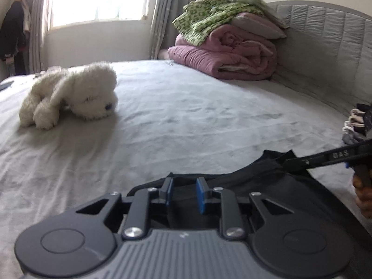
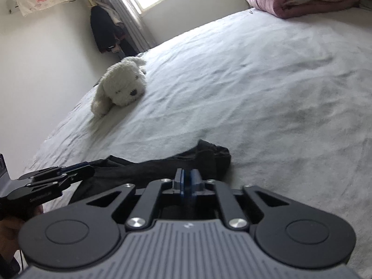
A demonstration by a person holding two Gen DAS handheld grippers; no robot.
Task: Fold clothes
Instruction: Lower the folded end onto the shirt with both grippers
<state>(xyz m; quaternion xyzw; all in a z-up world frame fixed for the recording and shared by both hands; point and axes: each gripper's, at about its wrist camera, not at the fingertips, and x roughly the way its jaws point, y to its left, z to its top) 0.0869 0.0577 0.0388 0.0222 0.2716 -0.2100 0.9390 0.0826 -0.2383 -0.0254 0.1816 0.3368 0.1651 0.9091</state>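
A black garment [image 1: 267, 176] lies on the grey bed sheet [image 1: 186, 116], near the front edge. My left gripper [image 1: 183, 191] hangs over its left part with the blue pads apart, open; cloth shows between the fingers. My right gripper [image 2: 186, 181] is shut on the garment [image 2: 162, 165] at its right part. In the left wrist view the right gripper [image 1: 288, 161] pinches the cloth's far edge. In the right wrist view the left gripper [image 2: 89, 169] sits at the garment's left end.
A white plush dog [image 1: 69, 95] lies on the left of the bed. A folded pink quilt [image 1: 227, 55] with a green patterned cloth [image 1: 209, 16] sits by the grey headboard [image 1: 325, 46]. A small pile of clothes [image 1: 355, 125] lies at the right edge.
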